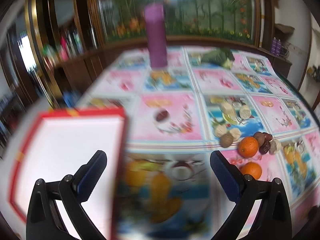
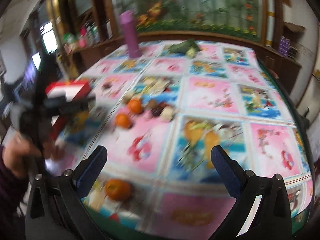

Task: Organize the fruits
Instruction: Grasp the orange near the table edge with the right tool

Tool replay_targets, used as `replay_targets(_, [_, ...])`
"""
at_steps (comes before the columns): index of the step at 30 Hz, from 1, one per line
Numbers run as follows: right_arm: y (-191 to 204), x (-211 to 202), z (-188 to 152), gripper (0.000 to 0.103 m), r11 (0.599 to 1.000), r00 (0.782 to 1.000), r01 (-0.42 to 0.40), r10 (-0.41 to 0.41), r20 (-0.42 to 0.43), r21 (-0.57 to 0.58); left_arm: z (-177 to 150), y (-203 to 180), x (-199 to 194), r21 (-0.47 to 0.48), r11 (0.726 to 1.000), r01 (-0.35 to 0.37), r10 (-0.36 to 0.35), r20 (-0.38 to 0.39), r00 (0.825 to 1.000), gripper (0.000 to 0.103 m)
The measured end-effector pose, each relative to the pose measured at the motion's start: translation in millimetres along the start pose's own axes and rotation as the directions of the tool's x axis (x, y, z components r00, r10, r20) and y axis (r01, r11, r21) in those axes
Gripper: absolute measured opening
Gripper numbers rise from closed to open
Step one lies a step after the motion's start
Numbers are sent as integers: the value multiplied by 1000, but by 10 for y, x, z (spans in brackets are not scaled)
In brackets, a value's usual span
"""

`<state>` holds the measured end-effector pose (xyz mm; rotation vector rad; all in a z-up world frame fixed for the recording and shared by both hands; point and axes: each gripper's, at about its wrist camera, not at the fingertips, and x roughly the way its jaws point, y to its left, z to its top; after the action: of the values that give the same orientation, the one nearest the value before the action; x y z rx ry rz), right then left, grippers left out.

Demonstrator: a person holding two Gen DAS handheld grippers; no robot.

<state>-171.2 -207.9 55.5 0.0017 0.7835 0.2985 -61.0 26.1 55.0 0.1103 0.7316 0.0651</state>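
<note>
Hovering agape — both tools [image 1: 158, 160] [image 2: 159, 156] above oranges [image 1: 248, 147], red-rimmed box [image 1: 66, 160].

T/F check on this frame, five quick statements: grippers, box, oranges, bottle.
1. Both grippers are open and hold nothing. True: the left gripper and the right gripper both show spread jaws with only tablecloth between them.
2. The red box already holds an orange. False: its white inside looks bare.
3. The purple bottle lies on its side. False: it stands upright at the far end of the table.
4. At least three oranges are on the table. True: far orange, middle orange, near orange.
5. The nuts and dates sit inside the red box. False: they lie on the tablecloth beside the oranges.
</note>
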Motion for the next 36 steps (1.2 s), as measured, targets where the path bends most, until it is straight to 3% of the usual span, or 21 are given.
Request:
replay_targets(3, [176, 90, -152, 103, 998, 997, -45, 42, -57, -51, -71, 82, -201, 62, 996, -61, 57, 55, 997, 102])
replay_targets(6, [297, 183, -263, 103, 995, 995, -59, 51, -89, -85, -124, 94, -222, 74, 994, -79, 75, 60, 995, 102])
replay_targets(12, [339, 219, -279, 103, 996, 996, -54, 48, -81, -75, -167, 98, -304, 45, 998, -51, 48, 52, 997, 102])
replay_targets(36, [340, 282, -281, 103, 995, 992, -74, 66, -103, -71, -203, 41, -177, 56, 996, -64, 64, 7, 998, 102])
